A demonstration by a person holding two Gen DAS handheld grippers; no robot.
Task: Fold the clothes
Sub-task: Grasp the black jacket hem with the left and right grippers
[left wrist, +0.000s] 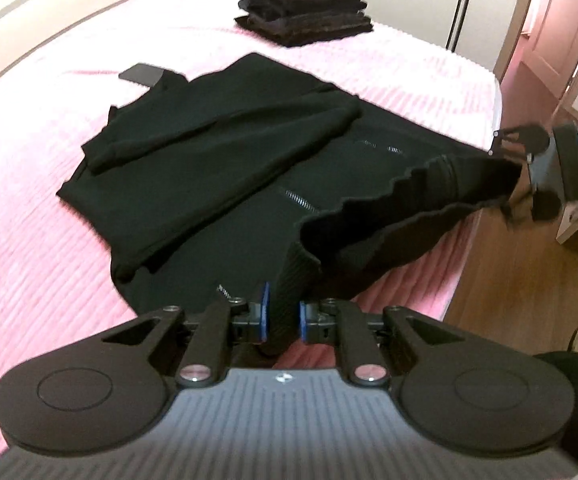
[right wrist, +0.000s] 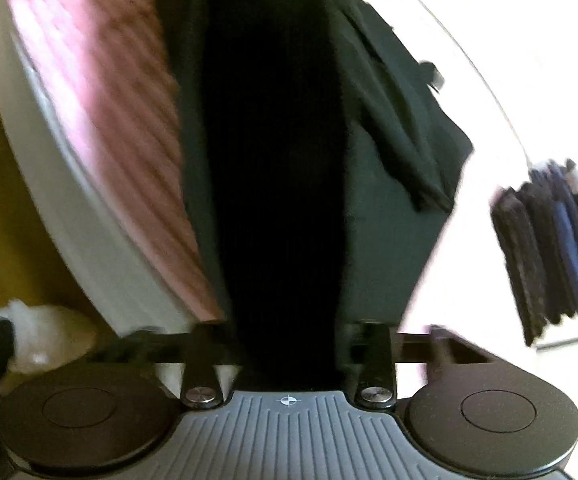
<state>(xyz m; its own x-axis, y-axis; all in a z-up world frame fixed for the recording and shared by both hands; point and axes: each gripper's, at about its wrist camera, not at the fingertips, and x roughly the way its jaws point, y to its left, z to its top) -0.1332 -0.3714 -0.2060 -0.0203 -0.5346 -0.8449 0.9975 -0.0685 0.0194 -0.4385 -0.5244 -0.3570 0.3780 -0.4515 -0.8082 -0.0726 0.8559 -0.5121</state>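
A black sweater [left wrist: 225, 160] lies on the pink bedspread [left wrist: 29, 240], its sleeves folded across the body. Its ribbed hem [left wrist: 389, 200] is lifted off the bed and stretched between both grippers. My left gripper [left wrist: 282, 316] is shut on the near corner of the hem, the blue pads pressing the ribbed cloth. My right gripper [left wrist: 517, 160] shows at the right of the left wrist view, holding the hem's other corner past the bed's edge. In the right wrist view the black sweater [right wrist: 285, 200] fills the space between the fingers, hiding the fingertips of the right gripper [right wrist: 289, 344].
A tall stack of folded dark clothes [left wrist: 305, 4] stands at the far end of the bed, also visible as the stack [right wrist: 549, 256]. A dark flat object [left wrist: 141, 74] lies beside the sweater's far corner. Wooden floor [left wrist: 521, 272] lies off the bed's right edge.
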